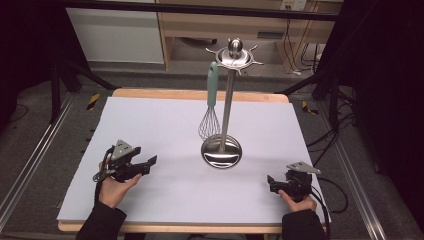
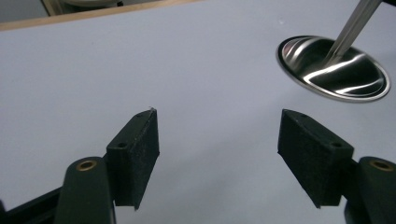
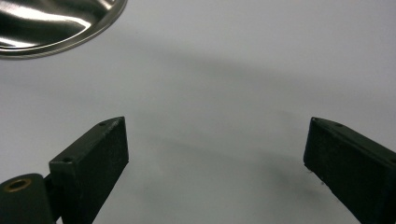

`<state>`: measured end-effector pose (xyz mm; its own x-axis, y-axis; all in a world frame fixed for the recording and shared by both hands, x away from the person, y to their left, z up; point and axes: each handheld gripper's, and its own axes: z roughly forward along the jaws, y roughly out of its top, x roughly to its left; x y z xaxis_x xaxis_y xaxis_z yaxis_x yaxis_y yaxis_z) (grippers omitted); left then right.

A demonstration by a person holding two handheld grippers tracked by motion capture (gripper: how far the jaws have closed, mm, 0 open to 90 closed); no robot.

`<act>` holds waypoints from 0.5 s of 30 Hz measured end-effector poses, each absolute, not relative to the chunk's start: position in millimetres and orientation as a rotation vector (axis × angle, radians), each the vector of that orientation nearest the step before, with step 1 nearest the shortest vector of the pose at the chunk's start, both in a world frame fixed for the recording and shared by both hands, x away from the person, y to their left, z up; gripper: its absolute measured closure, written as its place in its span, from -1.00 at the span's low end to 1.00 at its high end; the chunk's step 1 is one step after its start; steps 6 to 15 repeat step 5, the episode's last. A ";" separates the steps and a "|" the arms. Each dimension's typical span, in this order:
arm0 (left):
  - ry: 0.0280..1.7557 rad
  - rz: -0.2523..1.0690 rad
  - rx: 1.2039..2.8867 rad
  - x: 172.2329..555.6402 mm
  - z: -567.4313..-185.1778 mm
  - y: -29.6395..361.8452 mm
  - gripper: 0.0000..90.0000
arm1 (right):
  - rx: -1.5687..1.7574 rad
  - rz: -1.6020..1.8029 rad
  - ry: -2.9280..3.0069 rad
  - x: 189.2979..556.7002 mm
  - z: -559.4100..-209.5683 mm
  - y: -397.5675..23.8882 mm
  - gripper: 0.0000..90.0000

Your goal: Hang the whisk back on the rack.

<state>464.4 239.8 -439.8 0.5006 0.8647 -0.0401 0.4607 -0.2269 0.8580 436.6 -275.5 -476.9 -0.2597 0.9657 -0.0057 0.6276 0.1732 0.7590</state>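
Note:
A steel utensil stand rises from a round mirrored base at the middle of the white table top. From one of its top hooks hangs a whisk with a mint-green handle. My left gripper rests low at the front left, open and empty, aimed toward the base. At the front right my right gripper is open too, nothing between its jaws, with the base's rim at the upper left of its view.
The table's wooden edge runs along the far side. Beyond it are a wooden cabinet and black frame bars. Cables trail off the right side of the table.

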 end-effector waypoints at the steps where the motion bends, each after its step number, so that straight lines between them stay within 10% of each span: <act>1: 1.108 0.577 1.861 463.5 -442.0 242.6 -0.38 | 1.506 0.889 1.960 436.6 -477.4 -275.4 -0.84; 15: 1.146 0.575 1.871 461.2 -450.7 253.4 -0.39 | 1.510 0.886 1.958 436.5 -477.8 -276.7 -0.84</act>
